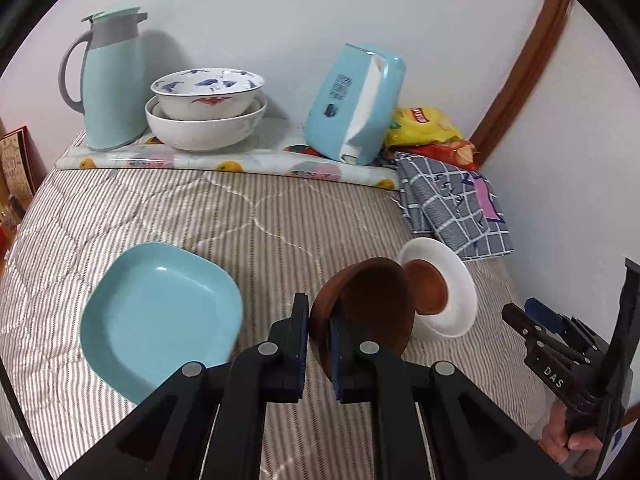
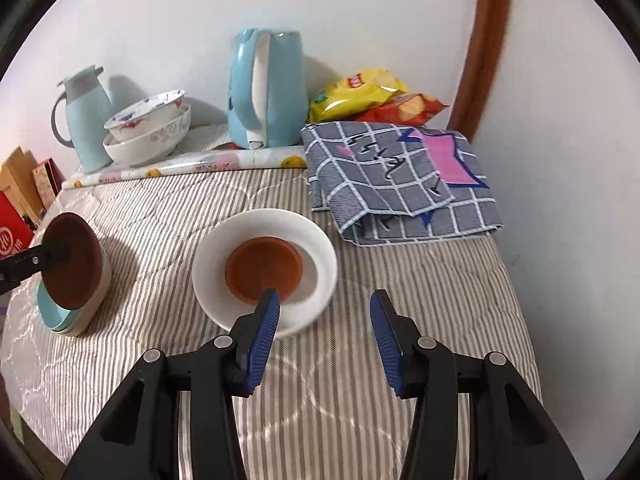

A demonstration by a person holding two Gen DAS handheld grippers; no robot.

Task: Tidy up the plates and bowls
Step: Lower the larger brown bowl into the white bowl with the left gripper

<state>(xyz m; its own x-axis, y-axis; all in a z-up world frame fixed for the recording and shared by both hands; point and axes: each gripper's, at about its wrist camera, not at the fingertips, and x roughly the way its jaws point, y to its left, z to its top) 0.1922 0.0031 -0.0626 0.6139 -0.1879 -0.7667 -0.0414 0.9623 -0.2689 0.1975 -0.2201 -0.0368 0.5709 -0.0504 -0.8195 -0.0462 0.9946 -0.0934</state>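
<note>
Left gripper clamped on brown bowl rim, held tilted; right gripper half open, empty; white plate just ahead of right, saucer inside.

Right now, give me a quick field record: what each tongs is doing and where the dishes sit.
left tongs: shut on dark brown bowl, lifted and tilted
right tongs: open, nothing between the pads
white plate: on striped cover, small brown dish in it
light blue square plate: on the cover
patterned bowl: nested in white bowl at the back
</note>
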